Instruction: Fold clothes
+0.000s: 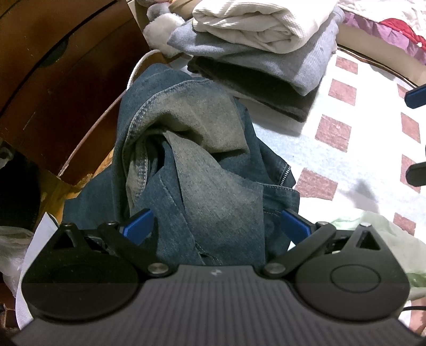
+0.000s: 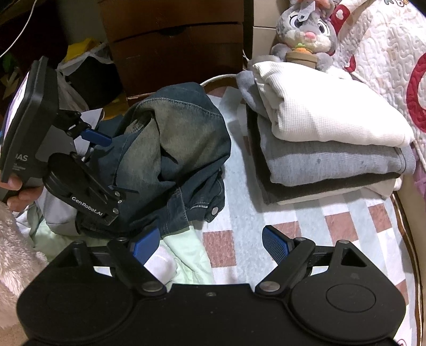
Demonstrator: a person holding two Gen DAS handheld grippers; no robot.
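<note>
On the checked bedcover (image 2: 266, 221), crumpled faded jeans (image 1: 197, 159) between the spread left claw (image 1: 217, 226); right claw (image 2: 210, 244) spread, empty.

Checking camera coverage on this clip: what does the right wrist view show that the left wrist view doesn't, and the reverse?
Only the right wrist view shows the grey plush rabbit behind the folded stack, the quilted blanket and the left gripper, open around the denim.

Only the left wrist view shows the purple fabric beyond the stack.

Both show the crumpled denim garment, the folded stack, the checked bed cover and the wooden drawers.
</note>
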